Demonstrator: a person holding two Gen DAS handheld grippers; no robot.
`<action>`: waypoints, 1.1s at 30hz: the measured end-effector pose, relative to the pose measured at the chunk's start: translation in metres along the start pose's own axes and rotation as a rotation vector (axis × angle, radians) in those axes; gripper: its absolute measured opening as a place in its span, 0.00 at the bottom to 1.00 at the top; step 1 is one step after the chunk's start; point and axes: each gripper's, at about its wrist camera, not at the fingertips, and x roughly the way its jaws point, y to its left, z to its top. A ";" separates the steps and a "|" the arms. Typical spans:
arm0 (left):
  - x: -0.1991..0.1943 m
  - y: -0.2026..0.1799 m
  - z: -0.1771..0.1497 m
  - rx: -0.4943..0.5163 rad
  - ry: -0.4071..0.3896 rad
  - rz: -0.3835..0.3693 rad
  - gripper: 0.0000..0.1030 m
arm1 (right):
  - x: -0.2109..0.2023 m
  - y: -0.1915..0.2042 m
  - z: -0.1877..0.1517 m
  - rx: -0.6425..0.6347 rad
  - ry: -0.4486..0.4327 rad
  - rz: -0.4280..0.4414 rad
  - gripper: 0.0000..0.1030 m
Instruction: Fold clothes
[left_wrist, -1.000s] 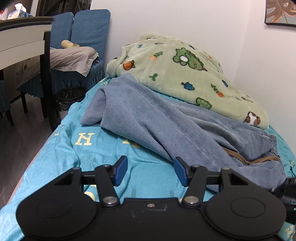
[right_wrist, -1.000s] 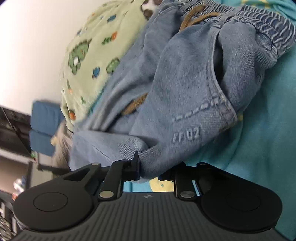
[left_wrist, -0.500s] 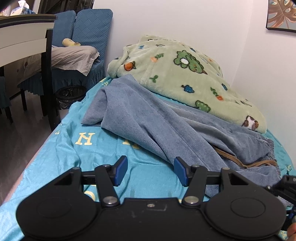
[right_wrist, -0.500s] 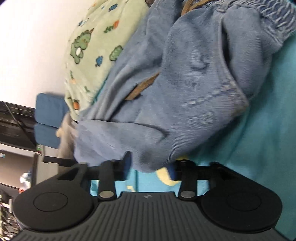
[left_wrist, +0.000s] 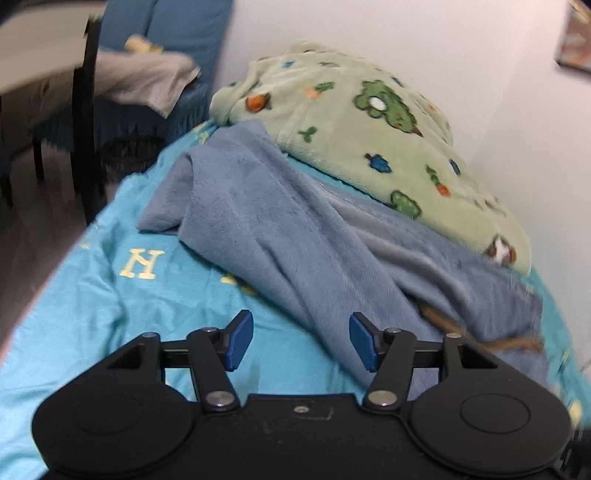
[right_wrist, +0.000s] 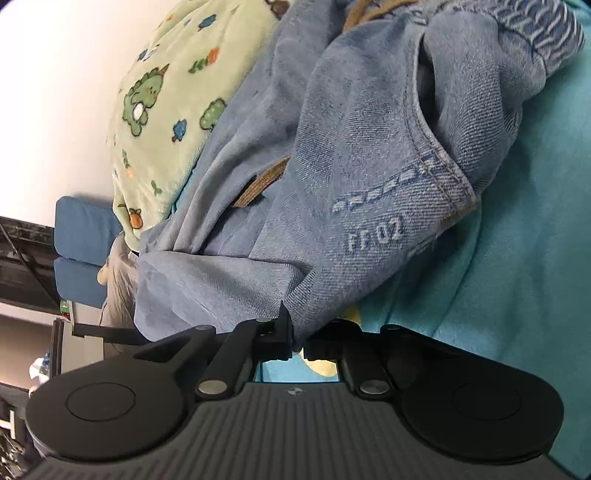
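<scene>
While the left hand-held gripper hovers with its blue pads spread and nothing between them, the right hand-held gripper is pinched onto a fold of the blue jeans. The jeans lie crumpled on the turquoise bed sheet, stretching from about 11 o'clock to 3 o'clock in the left wrist view. A green patterned blanket sits behind them at 12 o'clock, touching their far edge, against the white wall.
</scene>
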 end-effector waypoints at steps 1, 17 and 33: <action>0.007 -0.001 0.007 -0.010 0.003 0.004 0.53 | -0.002 0.000 -0.001 -0.011 -0.002 -0.004 0.05; 0.150 -0.045 0.082 0.156 0.026 0.203 0.52 | 0.016 -0.001 0.000 -0.076 0.036 -0.068 0.05; 0.079 -0.026 0.118 0.104 -0.120 0.216 0.02 | 0.026 -0.002 -0.002 -0.177 0.029 -0.086 0.05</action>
